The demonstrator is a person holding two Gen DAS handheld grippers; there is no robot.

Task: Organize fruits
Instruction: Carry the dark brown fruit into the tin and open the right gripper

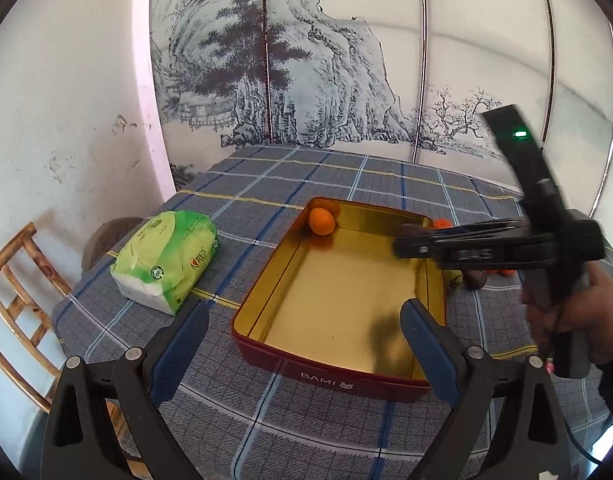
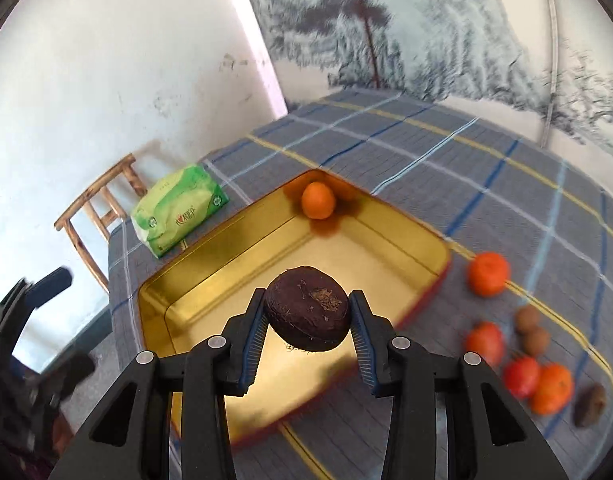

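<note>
A red tin [image 1: 330,378] with a gold inside [image 2: 210,280] sits on the plaid table. One orange [image 1: 321,221] [image 2: 317,200] lies in its far corner. My right gripper [image 2: 308,316] is shut on a dark brown round fruit [image 2: 308,314] and holds it above the tin; in the left wrist view it [image 1: 410,240] reaches over the tin's right wall. My left gripper [image 1: 304,344] is open and empty over the tin's near end. Loose fruits lie right of the tin: an orange [image 2: 488,274], red fruits [image 2: 520,376], small brown fruits [image 2: 532,330].
A green tissue pack [image 1: 166,254] [image 2: 178,210] lies left of the tin. A wooden chair [image 1: 16,300] [image 2: 92,208] stands beyond the table's left edge. A painted wall panel [image 1: 286,60] backs the table.
</note>
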